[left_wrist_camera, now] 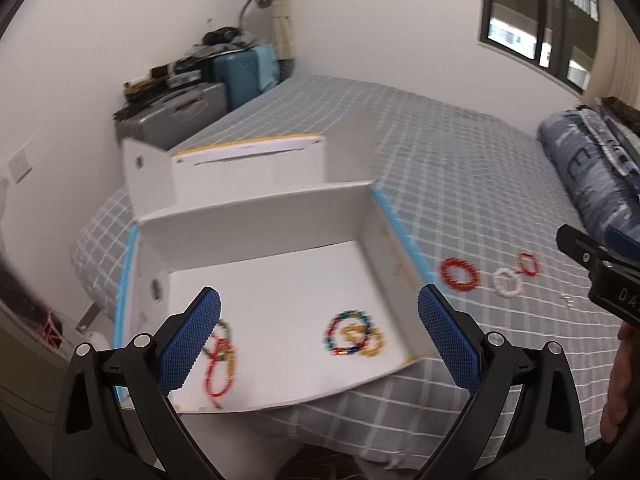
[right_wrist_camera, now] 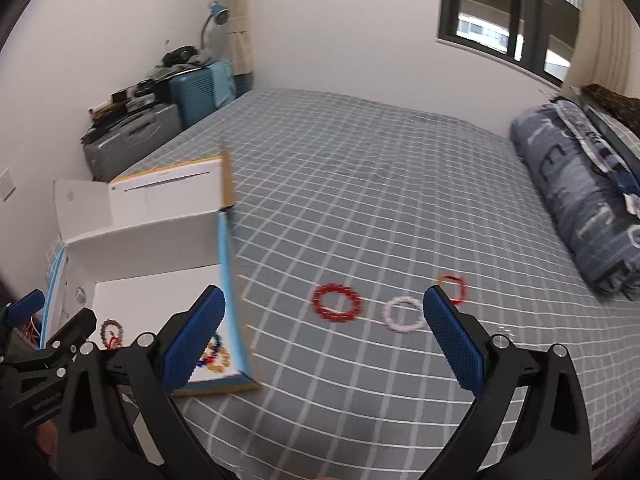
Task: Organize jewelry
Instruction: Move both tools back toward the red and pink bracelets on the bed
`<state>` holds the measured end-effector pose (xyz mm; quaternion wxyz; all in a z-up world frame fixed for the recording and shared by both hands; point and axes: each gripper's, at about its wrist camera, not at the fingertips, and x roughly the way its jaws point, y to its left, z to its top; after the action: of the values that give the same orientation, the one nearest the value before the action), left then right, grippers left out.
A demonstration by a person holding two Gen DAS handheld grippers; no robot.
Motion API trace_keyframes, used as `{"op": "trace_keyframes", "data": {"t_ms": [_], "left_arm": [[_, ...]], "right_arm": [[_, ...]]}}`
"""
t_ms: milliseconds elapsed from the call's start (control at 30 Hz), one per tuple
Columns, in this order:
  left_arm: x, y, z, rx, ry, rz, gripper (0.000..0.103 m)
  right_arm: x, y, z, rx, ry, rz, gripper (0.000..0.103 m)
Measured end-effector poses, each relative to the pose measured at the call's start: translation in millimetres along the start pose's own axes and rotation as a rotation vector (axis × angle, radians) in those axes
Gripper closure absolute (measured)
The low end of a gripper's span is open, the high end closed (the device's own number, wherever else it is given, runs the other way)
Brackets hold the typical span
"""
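A white open box (left_wrist_camera: 256, 216) sits on the bed's left edge; it also shows in the right wrist view (right_wrist_camera: 160, 232). Inside lie a multicoloured bead bracelet (left_wrist_camera: 349, 332), a yellow bracelet (left_wrist_camera: 374, 345) and a red string bracelet (left_wrist_camera: 218, 368). On the bedspread to its right lie a red bead bracelet (right_wrist_camera: 336, 303), a white bracelet (right_wrist_camera: 404, 314) and a thin red-orange bracelet (right_wrist_camera: 454, 286). My left gripper (left_wrist_camera: 318, 320) is open and empty above the box. My right gripper (right_wrist_camera: 324, 320) is open and empty above the bedspread, near the red bracelet.
The grey checked bedspread (right_wrist_camera: 360, 184) covers the bed. A folded blue duvet (right_wrist_camera: 580, 200) lies at the right. Suitcases (right_wrist_camera: 200, 88) with clutter stand in the far left corner. The box's lid flap (right_wrist_camera: 168, 188) stands open behind it.
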<state>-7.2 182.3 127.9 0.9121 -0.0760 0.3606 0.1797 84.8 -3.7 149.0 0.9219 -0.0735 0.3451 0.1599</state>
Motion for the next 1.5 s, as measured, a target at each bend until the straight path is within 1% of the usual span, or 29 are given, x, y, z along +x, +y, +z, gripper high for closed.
{"op": "trace_keyframes", "data": {"t_ms": [200, 333, 400, 533, 700, 833, 933, 1033, 1133, 1200, 1300, 1500], "left_arm": [[-4, -54, 9, 0.054, -0.003, -0.067, 0.006], [7, -90, 13, 0.092, 0.009, -0.098, 0.006], [17, -107, 15, 0.106, 0.020, -0.117, 0.006], [51, -144, 16, 0.130, 0.066, -0.151, 0.006], [95, -177, 18, 0.151, 0.114, -0.172, 0.006], [137, -198, 13, 0.167, 0.150, -0.160, 0.006], [170, -208, 9, 0.153, 0.190, -0.152, 0.006], [198, -209, 3, 0.137, 0.224, -0.143, 0.006], [222, -209, -4, 0.121, 0.255, -0.135, 0.006], [237, -211, -9, 0.135, 0.280, -0.120, 0.006], [250, -215, -11, 0.146, 0.296, -0.127, 0.006], [272, -213, -16, 0.137, 0.317, -0.119, 0.006]], "right_arm": [[-5, -52, 2, 0.058, 0.020, -0.040, 0.008], [8, -83, 2, 0.087, 0.049, -0.064, 0.008], [20, -99, 3, 0.100, 0.083, -0.072, 0.008], [46, -125, 3, 0.111, 0.111, -0.106, 0.008], [95, -158, 1, 0.150, 0.170, -0.112, 0.008], [141, -176, 2, 0.179, 0.214, -0.103, 0.008], [169, -185, 2, 0.186, 0.247, -0.089, 0.008], [193, -191, -4, 0.188, 0.285, -0.075, 0.008], [219, -198, -12, 0.189, 0.318, -0.080, 0.008], [238, -201, -18, 0.187, 0.345, -0.073, 0.008], [263, -206, -23, 0.197, 0.374, -0.070, 0.008], [292, -216, -32, 0.217, 0.411, -0.057, 0.008]]}}
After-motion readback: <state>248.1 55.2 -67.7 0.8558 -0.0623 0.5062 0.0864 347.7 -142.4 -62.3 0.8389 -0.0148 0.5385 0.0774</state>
